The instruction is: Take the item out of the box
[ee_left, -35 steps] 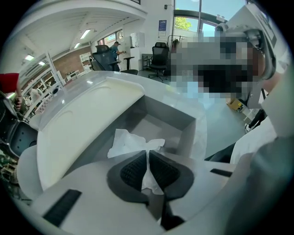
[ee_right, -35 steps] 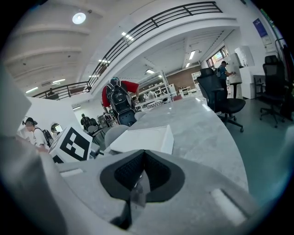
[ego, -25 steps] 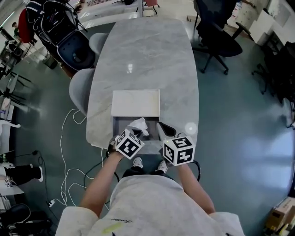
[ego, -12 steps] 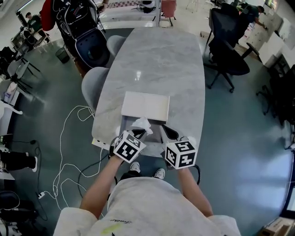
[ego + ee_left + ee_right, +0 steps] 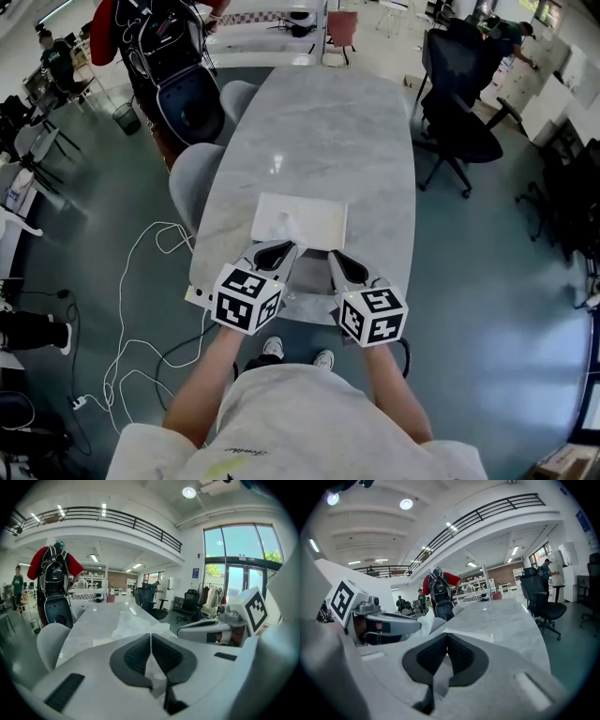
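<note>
An open grey box (image 5: 307, 284) sits at the near edge of the marble table (image 5: 328, 122), mostly hidden behind both grippers. Its flat white lid (image 5: 314, 220) lies just beyond it. My left gripper (image 5: 279, 249) (image 5: 151, 641) is raised above the box and shut on a white crumpled item (image 5: 284, 226) (image 5: 136, 620), which spreads out past the jaws. In the right gripper view that white item (image 5: 420, 620) hangs at the left gripper's tip. My right gripper (image 5: 336, 258) (image 5: 446, 651) hovers beside it on the right, pads pressed together with nothing between them.
Two grey chairs (image 5: 195, 173) stand along the table's left side and a black office chair (image 5: 459, 122) on the right. White cables (image 5: 141, 281) trail over the floor at left. A person with a black backpack (image 5: 164, 42) stands at far left.
My left gripper has risen and moved forward over the box, carrying the white item up with it. The right gripper has stayed about where it was.
</note>
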`<state>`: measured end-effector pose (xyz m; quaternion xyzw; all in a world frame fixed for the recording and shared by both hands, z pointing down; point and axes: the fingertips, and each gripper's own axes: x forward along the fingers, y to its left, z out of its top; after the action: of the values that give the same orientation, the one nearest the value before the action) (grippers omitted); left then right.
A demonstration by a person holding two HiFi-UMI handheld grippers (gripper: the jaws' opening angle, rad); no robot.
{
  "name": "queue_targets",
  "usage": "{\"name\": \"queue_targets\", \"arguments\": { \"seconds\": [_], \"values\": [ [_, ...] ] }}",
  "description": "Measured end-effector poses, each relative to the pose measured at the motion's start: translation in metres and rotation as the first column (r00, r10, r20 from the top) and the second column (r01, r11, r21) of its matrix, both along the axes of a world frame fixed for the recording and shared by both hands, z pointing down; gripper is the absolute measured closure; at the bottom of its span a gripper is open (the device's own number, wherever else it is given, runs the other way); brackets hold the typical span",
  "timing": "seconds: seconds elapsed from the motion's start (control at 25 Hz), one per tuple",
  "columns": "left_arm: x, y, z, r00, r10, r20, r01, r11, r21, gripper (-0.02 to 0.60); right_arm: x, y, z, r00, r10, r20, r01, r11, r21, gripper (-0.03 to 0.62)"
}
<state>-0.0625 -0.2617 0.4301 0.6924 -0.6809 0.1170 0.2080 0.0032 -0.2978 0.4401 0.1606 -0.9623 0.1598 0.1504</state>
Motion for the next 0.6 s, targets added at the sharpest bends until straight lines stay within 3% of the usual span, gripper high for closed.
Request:
{"name": "queue_targets", "arguments": {
  "seconds": [0.24, 0.6],
  "values": [
    [-0.016, 0.010, -0.006, 0.998, -0.057, -0.038, 0.059, 0.997, 0.046, 0.565, -0.008, 0.006, -0.009, 1.000, 0.007, -0.007, -0.007, 0.999, 0.050, 0.589],
    [-0.020, 0.017, 0.005, 0.997, -0.044, -0.062, 0.046, 0.998, 0.035, 0.565, -0.012, 0.010, -0.014, 0.999, 0.035, -0.005, -0.034, 0.997, 0.066, 0.589]
  ]
}}
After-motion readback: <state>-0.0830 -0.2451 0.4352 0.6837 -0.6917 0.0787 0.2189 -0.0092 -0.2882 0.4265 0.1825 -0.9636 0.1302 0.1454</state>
